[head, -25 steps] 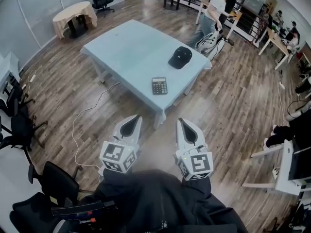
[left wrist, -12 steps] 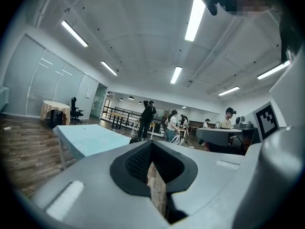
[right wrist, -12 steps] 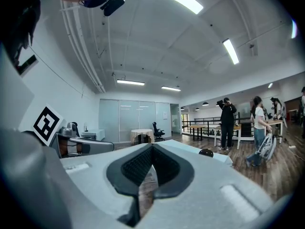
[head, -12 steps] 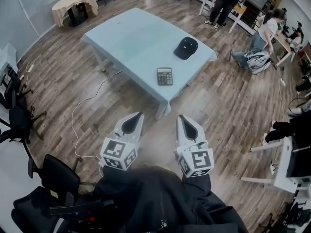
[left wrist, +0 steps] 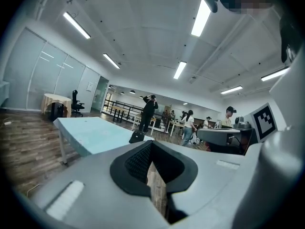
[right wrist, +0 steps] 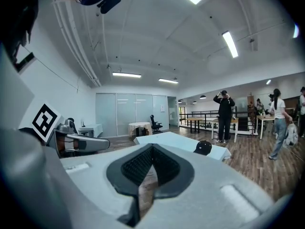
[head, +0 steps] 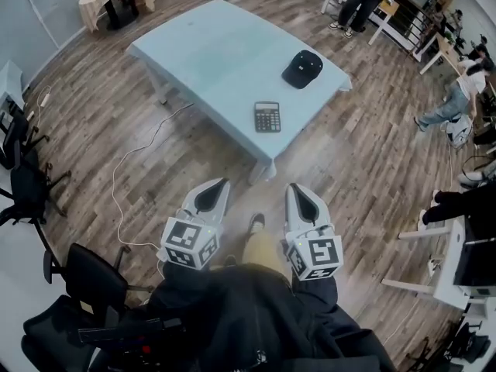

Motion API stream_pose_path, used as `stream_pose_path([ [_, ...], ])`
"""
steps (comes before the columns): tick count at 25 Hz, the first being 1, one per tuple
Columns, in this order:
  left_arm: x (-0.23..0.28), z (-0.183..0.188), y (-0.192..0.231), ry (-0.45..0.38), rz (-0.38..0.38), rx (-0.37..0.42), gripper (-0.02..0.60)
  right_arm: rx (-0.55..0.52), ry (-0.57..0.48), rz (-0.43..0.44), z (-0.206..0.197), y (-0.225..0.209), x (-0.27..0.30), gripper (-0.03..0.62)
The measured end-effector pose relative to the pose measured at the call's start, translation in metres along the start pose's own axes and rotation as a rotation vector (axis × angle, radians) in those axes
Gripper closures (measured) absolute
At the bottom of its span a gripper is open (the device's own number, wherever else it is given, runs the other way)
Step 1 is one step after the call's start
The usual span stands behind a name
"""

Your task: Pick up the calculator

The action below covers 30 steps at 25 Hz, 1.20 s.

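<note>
Upper centre: pale blue rectangular table (head: 194,53). Lower centre, well apart from it: white plastic left claw (head: 214,194) and right claw (head: 299,197), each pressed together, pinching nothing. On the table's right part, black fabric cap (head: 302,68); nearer its lower corner, flat dark rectangular calculator (head: 267,117).

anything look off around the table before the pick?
Only a loose white cable trailing over the floor left of the table, a possible trip hazard. The calculator lies flat near the table's near edge, the cap beyond it; nothing spilled or damaged.
</note>
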<state>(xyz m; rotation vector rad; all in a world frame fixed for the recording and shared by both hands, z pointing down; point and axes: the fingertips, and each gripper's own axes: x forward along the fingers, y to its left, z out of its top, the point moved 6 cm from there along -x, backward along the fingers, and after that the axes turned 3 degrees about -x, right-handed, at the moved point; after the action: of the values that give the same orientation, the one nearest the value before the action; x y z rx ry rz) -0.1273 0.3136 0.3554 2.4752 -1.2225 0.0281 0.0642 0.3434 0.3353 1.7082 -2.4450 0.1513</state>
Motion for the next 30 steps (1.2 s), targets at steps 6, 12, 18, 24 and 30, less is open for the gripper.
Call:
stream_pose_path([
  [6,0.056,0.01,0.032,0.014,0.048,0.007,0.583,0.012,0.004,0.024,-0.003,-0.041,0.061,0.594],
  [12,0.137,0.053,0.056,-0.008,0.081,0.04,0.583,0.022,-0.025,0.067,0.021,-0.096,0.139,0.594],
  [18,0.209,0.084,0.071,-0.028,0.091,0.071,0.583,0.035,-0.036,0.091,0.037,-0.146,0.199,0.594],
  [24,0.246,0.091,0.086,0.01,0.118,0.058,0.583,0.061,-0.001,0.117,0.035,-0.176,0.239,0.594],
  [30,0.261,0.076,0.113,0.072,0.137,0.03,0.583,0.072,0.082,0.123,0.012,-0.175,0.271,0.594],
])
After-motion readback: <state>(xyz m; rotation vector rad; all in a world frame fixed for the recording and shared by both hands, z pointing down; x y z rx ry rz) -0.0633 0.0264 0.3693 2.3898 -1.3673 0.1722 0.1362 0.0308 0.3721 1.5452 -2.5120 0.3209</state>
